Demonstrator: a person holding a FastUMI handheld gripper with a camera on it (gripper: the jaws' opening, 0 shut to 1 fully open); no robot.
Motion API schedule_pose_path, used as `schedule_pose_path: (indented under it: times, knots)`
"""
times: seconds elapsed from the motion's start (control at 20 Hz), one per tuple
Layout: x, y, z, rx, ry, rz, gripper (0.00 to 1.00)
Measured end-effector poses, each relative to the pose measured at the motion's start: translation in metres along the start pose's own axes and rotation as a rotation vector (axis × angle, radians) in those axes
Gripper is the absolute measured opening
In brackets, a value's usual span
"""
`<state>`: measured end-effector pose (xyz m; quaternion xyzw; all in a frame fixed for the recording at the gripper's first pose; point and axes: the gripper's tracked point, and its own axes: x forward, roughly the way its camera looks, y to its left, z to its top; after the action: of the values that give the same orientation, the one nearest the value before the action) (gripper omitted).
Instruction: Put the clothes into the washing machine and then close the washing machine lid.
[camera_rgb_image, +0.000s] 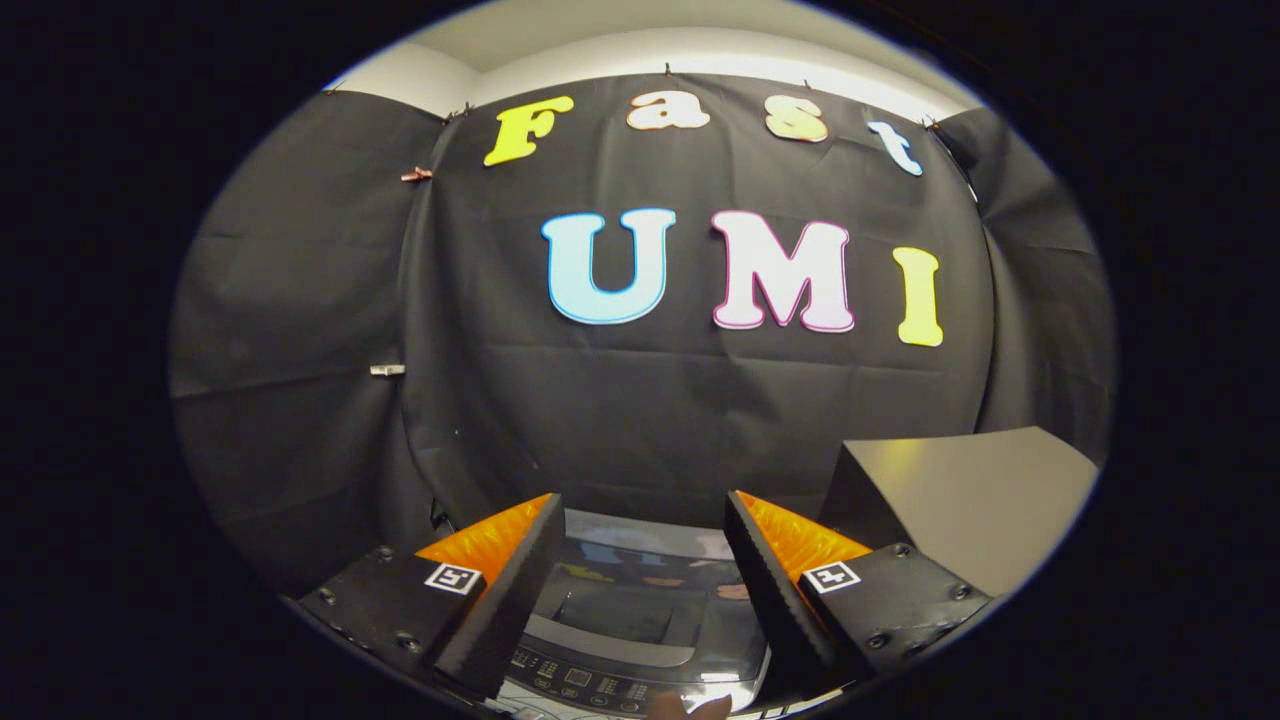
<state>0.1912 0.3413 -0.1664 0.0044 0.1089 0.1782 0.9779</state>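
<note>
My gripper (640, 590) stands open, its two fingers wide apart with nothing held between them. Below and between the fingers lies the top of the washing machine (640, 665). Its glossy dark lid (630, 575) lies flat and mirrors the wall behind. A control panel (580, 685) with small buttons runs along the machine's near edge. No clothes are in sight.
A dark grey box (960, 490) stands right of the machine, just beyond the right finger. The black cloth wall (640, 400) hangs close behind the machine. A fingertip of a person (690, 708) peeks in at the machine's near edge.
</note>
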Motion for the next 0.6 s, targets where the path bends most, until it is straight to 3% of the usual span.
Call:
schedule_pose_path:
  times: [0.25, 0.6]
  knots:
    - [-0.043, -0.009, 0.038, -0.026, -0.042, 0.019, 1.0]
    - [-0.103, -0.063, 0.078, -0.02, -0.105, -0.048, 1.0]
